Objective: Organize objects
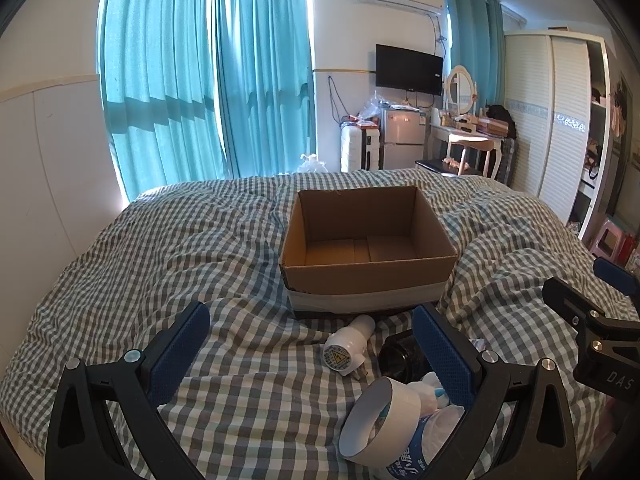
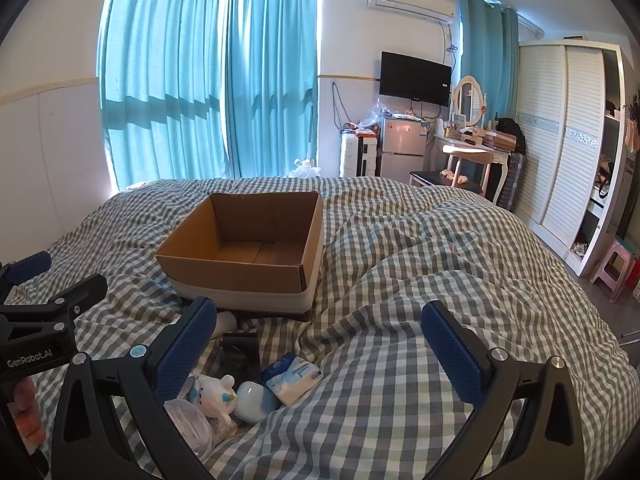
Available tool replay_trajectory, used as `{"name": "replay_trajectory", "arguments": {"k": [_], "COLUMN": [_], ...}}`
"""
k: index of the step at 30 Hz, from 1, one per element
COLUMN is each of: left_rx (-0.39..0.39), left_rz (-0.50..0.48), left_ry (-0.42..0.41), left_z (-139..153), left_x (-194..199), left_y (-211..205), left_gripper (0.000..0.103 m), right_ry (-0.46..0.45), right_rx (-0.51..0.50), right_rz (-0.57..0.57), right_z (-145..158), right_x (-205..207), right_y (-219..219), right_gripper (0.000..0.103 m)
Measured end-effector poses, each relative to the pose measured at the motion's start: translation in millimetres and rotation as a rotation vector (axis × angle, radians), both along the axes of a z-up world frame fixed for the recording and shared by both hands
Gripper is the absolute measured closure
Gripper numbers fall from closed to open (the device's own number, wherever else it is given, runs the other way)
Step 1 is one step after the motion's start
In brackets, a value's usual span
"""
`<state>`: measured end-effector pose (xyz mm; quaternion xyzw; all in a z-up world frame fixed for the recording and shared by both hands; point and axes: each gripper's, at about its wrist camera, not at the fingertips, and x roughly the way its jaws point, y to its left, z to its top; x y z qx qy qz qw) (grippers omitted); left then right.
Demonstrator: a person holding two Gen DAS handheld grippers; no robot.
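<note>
Nothing is sorted yet; the open brown cardboard box [image 1: 368, 240] sits empty on the grey-checked bedspread [image 1: 160, 264] at your 12 o'clock. Left gripper [image 1: 312, 352] and right gripper [image 2: 320, 344] both gape wide, holding nothing. The clutter lies just short of the box: white plug-in adapter [image 1: 346, 346], white tape roll [image 1: 376, 420], white plush toy [image 2: 214, 398], blue tissue pack [image 2: 292, 376]; all still to load.

The left gripper [image 2: 52, 312] has "GenRobot.AI" on its black side. The right gripper [image 1: 592, 320] shows "DAS". The white plug [image 1: 346, 346] has a yellow lightning warning sign.
</note>
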<state>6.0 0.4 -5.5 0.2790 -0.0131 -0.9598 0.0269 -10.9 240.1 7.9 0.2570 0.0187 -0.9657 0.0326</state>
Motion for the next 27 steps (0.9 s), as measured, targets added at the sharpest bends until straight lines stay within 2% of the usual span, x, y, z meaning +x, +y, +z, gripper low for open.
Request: {"name": "replay_trajectory", "arguments": {"k": [27], "left_rx": [-0.005], "left_rz": [-0.001], "left_ry": [-0.015], "left_z": [0.8], "left_x": [-3.7], "left_y": [1.7], "left_gripper": [0.000], "right_ry": [-0.001], "right_rx": [0.007], "right_rz": [0.002], "right_z": [-1.8], "right_x": [-0.4], "right_y": [-0.7], "right_gripper": [0.000]}}
